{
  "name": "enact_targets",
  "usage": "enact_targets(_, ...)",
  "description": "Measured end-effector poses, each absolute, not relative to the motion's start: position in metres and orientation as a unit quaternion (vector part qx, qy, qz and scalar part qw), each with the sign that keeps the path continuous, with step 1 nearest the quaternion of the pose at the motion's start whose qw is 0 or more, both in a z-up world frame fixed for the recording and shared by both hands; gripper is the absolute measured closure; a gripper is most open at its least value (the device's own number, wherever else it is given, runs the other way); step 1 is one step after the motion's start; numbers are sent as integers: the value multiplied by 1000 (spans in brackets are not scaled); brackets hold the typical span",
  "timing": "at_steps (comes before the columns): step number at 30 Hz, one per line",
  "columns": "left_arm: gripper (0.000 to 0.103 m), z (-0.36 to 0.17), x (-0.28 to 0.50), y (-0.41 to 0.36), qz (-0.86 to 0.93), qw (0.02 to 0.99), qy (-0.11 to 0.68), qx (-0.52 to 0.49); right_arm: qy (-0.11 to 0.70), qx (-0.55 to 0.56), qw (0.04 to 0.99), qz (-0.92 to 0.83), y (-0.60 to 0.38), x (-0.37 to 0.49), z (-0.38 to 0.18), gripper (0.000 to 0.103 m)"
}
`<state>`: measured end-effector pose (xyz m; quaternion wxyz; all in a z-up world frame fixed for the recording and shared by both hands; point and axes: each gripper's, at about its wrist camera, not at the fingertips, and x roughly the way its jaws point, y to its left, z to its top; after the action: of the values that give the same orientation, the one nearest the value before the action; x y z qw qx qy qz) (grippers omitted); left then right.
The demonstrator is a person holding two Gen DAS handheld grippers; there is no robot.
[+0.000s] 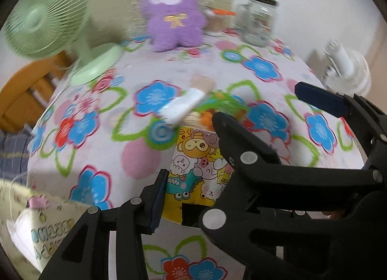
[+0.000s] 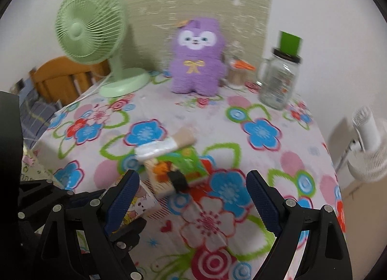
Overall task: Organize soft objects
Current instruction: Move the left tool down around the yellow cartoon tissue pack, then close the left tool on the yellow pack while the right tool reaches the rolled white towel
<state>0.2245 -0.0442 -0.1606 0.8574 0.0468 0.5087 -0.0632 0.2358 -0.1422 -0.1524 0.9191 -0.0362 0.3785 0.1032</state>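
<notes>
- The left tongs (image 1: 191, 149) are clamped on the yellow cartoon-print soft pack (image 1: 193, 171), low in the middle.
- The right tongs (image 2: 192, 178) are wide apart and empty.
- The white plastic-wrapped roll (image 2: 159, 149) lies just above them, slanting up to the right.

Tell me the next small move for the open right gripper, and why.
Probably ease the right gripper forward and down over the white plastic-wrapped roll. Its jaws stand open and empty just short of the pile, while the left gripper pinches the yellow cartoon-printed soft pack, so the roll looks like the nearest free item.
</notes>
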Motion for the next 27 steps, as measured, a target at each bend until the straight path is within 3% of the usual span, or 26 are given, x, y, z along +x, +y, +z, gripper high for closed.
enact_targets(27, 55, -194, 265, -3, 72, 833, 548, -23, 425, -144, 859, 245, -73, 322, -198, 11)
